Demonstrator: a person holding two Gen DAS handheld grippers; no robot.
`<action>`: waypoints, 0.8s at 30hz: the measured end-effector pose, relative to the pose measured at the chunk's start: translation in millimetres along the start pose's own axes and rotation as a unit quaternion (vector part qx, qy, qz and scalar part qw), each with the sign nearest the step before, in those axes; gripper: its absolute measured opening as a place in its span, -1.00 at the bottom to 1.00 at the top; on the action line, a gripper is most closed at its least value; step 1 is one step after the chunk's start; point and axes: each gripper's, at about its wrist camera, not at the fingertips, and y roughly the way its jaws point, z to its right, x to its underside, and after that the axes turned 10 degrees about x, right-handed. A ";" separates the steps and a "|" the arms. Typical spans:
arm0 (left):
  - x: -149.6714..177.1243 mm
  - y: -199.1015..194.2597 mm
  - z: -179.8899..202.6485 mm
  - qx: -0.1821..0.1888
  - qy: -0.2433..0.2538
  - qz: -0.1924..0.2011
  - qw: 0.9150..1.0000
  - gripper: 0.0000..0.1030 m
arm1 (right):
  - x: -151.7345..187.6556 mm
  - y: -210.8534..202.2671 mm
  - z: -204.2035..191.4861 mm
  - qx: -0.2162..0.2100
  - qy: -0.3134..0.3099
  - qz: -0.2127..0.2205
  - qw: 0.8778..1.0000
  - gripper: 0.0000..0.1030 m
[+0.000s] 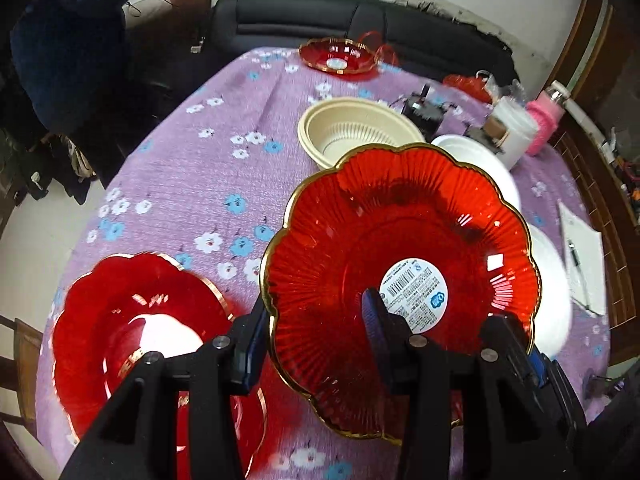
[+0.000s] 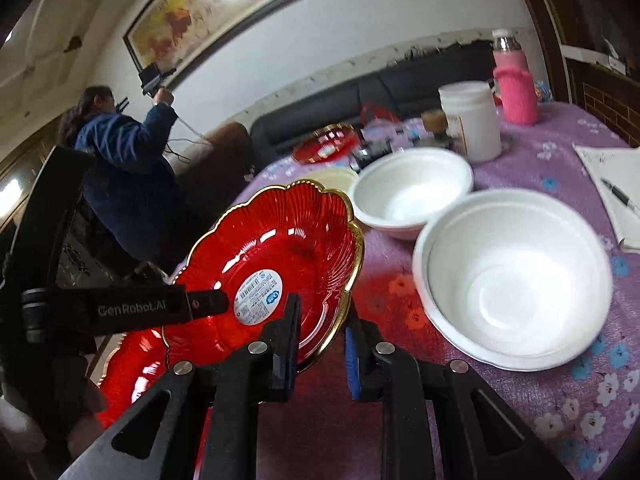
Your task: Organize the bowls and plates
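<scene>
Checking the right tongs [image 2: 322, 320] first: what have they got? (Clerk)

They are drawn in close on the gold rim of the lifted red plate [image 2: 280, 240], one finger inside the dish, the blue-padded one outside. The plate is tilted and clear of the worktop [image 1: 192, 168]. (Inspector)

And the left tongs [image 1: 312, 312]? (Clerk)

Spread wide. They straddle the opposite rim of the same plate: one finger outside the edge, the other over the ribbed inside, near the round white label. Whether either pad bears on the plate, I cannot tell. (Inspector)

What lies below? (Clerk)

A second red plate [image 1: 132, 320] sits flat on the purple flowered cloth, at the near left, partly under the lifted one. A far red plate [image 1: 338, 56] sits at the worktop's back edge. (Inspector)

Bowls? (Clerk)

The beige bowl [image 1: 356, 132] stands mid-worktop behind the lifted plate. The large white bowl [image 2: 516, 280] stands to the right of it, and the small white bowl [image 2: 412, 192] just behind, rims touching or nearly so. (Inspector)

Other items? (Clerk)

A white jar [image 2: 470, 120] and a pink bottle [image 2: 514, 92] beyond the bowls; a notepad [image 2: 600, 168] with a pen [image 2: 618, 196] at the right edge. (Inspector)
</scene>
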 end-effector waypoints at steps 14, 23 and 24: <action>48.6 -77.3 -114.9 -0.026 -0.089 0.058 0.994 -0.15 | 27.1 -8.6 -119.6 -0.059 -0.106 -0.038 0.992 -0.58; 73.5 -48.4 -181.5 -0.035 -0.152 0.023 0.987 -0.15 | 65.5 49.2 -161.3 -0.044 -0.154 -0.129 0.979 -0.58; 74.1 -45.6 -184.7 -0.037 -0.153 0.021 0.987 -0.15 | 67.7 54.4 -161.0 -0.042 -0.153 -0.136 0.978 -0.58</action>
